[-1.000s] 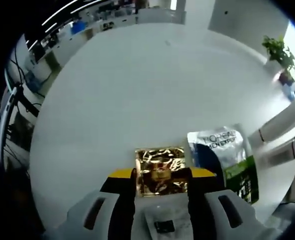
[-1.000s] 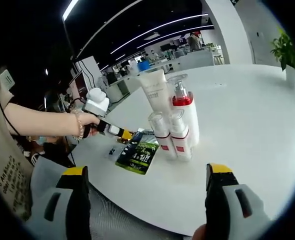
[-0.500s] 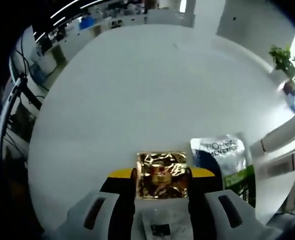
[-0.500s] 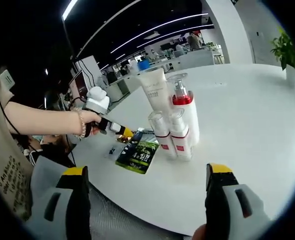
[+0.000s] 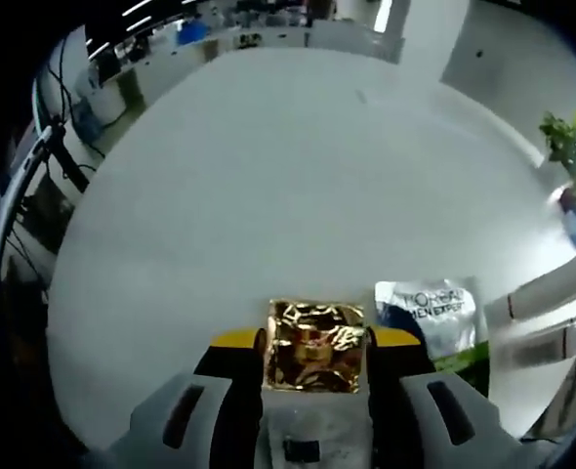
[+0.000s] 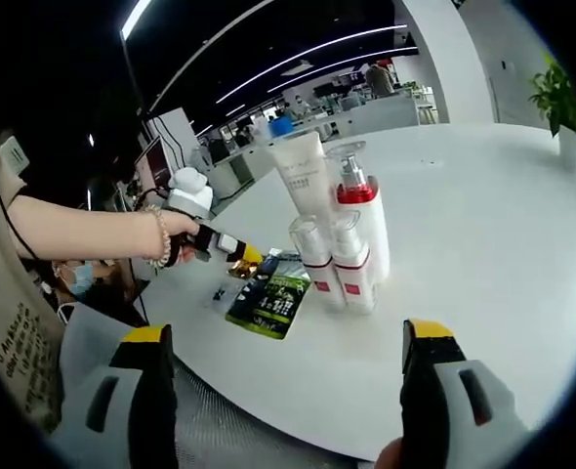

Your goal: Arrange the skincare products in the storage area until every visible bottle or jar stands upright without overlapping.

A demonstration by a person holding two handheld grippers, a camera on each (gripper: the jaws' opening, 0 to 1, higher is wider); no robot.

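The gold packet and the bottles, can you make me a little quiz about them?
1. True or false: the left gripper is shut on the gold packet.
2. Which stands tallest among the bottles? A: the white tube; B: a small bottle; C: the green pouch.
3. Fill in: the green pouch lies ____ on the white table.

Key: 1 true; 2 A; 3 flat.

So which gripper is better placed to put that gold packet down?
Left. The left gripper is already shut on the gold packet over the table; the right gripper is open, off the table edge.
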